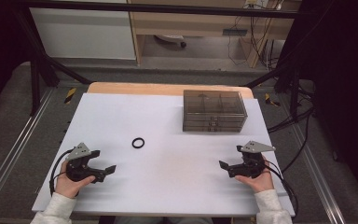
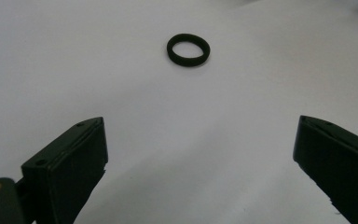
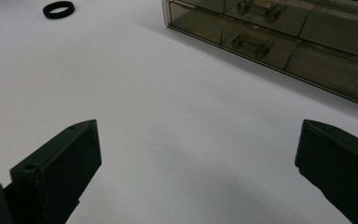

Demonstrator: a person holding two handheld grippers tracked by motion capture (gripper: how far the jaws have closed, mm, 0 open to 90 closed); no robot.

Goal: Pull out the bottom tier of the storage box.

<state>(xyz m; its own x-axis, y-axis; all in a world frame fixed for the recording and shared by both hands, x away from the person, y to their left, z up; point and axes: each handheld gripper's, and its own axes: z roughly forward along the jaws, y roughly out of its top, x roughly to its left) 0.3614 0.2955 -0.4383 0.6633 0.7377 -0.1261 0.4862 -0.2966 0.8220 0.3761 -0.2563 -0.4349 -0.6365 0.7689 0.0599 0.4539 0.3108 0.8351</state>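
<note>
Since ring [image 2: 188,50] lies flat ahead, left gripper [image 2: 200,163], jaws apart, should straddle rim low; right gripper [image 3: 198,168] apart, idle.

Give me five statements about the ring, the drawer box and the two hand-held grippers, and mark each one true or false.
1. The black ring lies flat on the white table. True.
2. The left hand-held gripper is shut on the ring. False: its jaws stand open and the ring lies apart, ahead of them.
3. The smoky drawer box stands at the far right of the table. True.
4. The right hand-held gripper touches the drawer box. False: it is open, well short of it.
5. The ring rests on top of the box. False: it lies on the table, to the box's left.
</note>
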